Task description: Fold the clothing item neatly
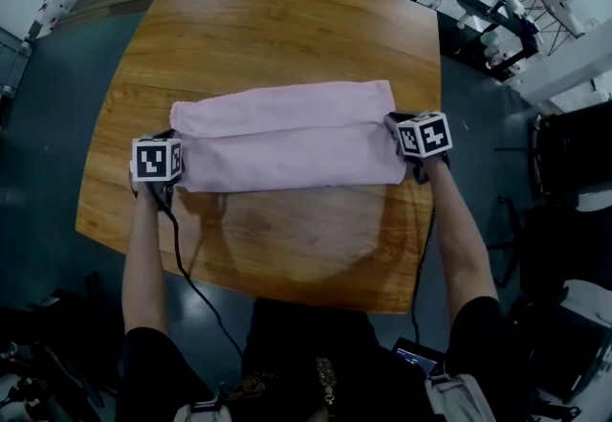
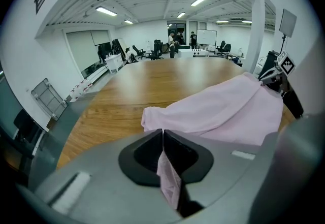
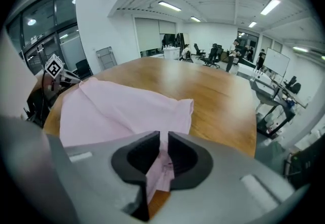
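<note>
We see a pink garment [image 1: 287, 147] lying across the middle of the wooden tabletop [image 1: 287, 28], folded into a long band that runs from left to right. An upper layer is doubled over along the far side, and the near edge is fairly straight.

The left gripper [image 1: 174, 160] sits at the band's left end and the right gripper [image 1: 397, 128] at its right end. Each carries a marker cube [image 1: 156, 160] on top. Our bare forearms [image 1: 143, 257] reach in from the near edge of the tabletop. A dark cable [image 1: 191, 286] trails from the left gripper back toward the body.

In the left gripper view, the jaws are pressed together on a fold of the pink cloth. A strip of it hangs down between them, and the rest spreads away over the wood toward the other gripper. In the right gripper view, the jaws likewise pinch a narrow strip of the cloth, with only the thin fabric between them. The corner of the garment lies just beyond them.

The two held ends seem raised slightly off the wood, though the dim head view does not let us be sure.

Office chairs [image 3: 210, 58] stand far off behind the tabletop.
</note>
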{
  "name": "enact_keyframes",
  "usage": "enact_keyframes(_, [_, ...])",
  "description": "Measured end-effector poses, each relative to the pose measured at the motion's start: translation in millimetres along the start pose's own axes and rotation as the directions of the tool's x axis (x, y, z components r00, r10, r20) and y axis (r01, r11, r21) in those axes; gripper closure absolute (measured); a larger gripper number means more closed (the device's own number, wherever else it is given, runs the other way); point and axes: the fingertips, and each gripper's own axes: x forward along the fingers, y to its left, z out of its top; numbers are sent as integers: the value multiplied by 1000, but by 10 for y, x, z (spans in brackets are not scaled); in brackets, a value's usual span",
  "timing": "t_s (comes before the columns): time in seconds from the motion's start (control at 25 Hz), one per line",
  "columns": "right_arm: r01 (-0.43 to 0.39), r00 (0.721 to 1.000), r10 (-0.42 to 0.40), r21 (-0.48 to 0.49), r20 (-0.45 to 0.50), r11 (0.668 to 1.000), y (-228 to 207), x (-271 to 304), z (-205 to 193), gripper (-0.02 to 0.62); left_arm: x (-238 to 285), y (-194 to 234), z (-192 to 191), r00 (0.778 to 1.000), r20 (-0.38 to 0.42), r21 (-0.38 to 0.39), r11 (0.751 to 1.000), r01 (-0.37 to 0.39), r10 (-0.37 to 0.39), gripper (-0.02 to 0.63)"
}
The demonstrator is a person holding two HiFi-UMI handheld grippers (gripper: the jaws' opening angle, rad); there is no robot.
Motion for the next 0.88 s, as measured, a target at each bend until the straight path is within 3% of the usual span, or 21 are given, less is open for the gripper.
enact_keyframes(0.12, [38, 995, -40, 25, 91, 999, -60, -207, 158, 480, -170, 6, 86, 999, 45, -5, 1000, -11, 11, 588])
enact_keyframes(0.32, [67, 970, -79, 61, 230, 996, 1, -542, 475, 491, -417, -81, 239, 993, 121, -33, 999, -12, 16, 588])
enact_keyframes(0.44, [53, 973, -66, 63, 220, 997, 149, -387, 466, 537, -333, -214, 304, 991, 137, -44, 999, 2, 4, 588])
enact_keyframes(0.56, [26, 983, -41, 85, 177, 996, 326, -99, 365, 589, -83, -319, 214, 995, 101, -71, 997, 16, -9, 588])
enact_keyframes(0.72, [32, 995, -42, 112, 86, 993, 374, 218, 134, 592, 190, -188, -55, 999, 14, -83, 996, -30, 31, 588])
enact_keyframes(0.88, [40, 998, -47, 139, 51, 990, 286, 344, -5, 592, 250, -17, -245, 999, -13, -102, 994, -40, 39, 586])
